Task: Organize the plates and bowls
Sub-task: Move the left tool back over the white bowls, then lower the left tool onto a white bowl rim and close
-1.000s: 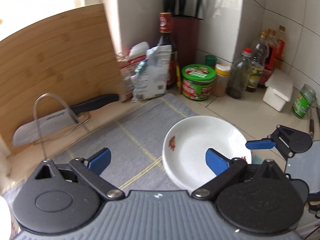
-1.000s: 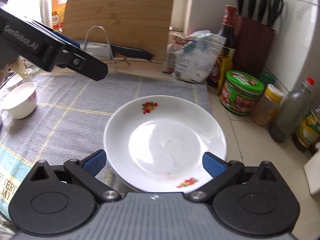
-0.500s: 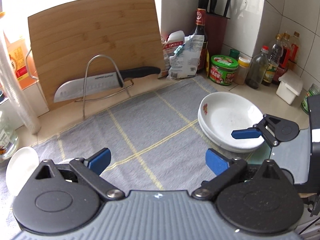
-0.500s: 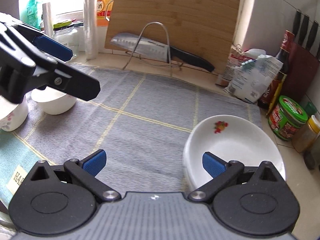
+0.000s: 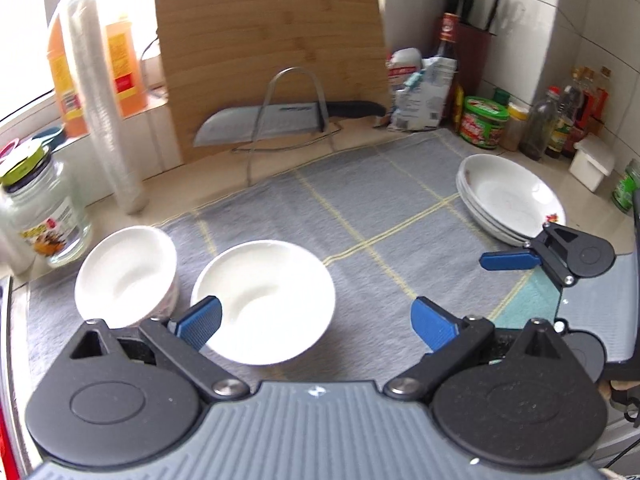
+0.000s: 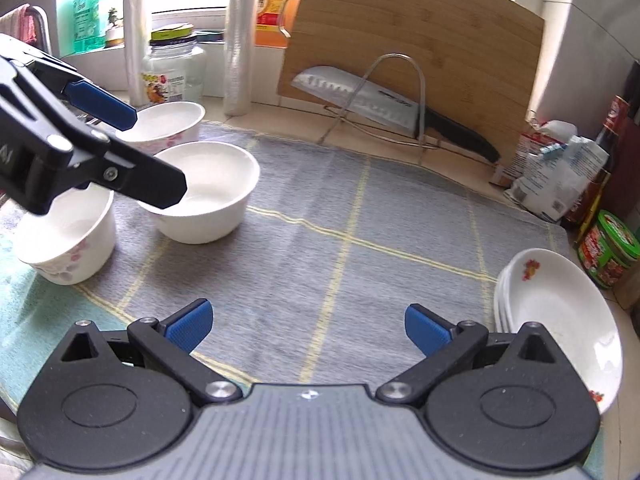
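A stack of white plates with a red flower print (image 5: 508, 196) sits at the right edge of the grey mat; it also shows in the right wrist view (image 6: 560, 312). Two white bowls (image 5: 264, 300) (image 5: 124, 276) stand at the mat's left in the left wrist view. The right wrist view shows three bowls: a plain one (image 6: 208, 192), a floral one (image 6: 68, 236) and one behind (image 6: 164, 120). My left gripper (image 5: 316, 324) is open and empty, just above the nearer bowl. My right gripper (image 6: 306, 330) is open and empty over the mat, left of the plates.
A bamboo cutting board (image 5: 272, 56) leans at the back with a knife (image 5: 288, 116) in a wire rack. Bottles, jars and a knife block (image 5: 476, 56) crowd the right corner. A glass jar (image 5: 40, 208) and a roll of plastic bags (image 5: 104, 100) stand at the left.
Both grippers have swung left, away from the plate stack. The bowls have come into the left wrist view, close under my left gripper. Both stay open.
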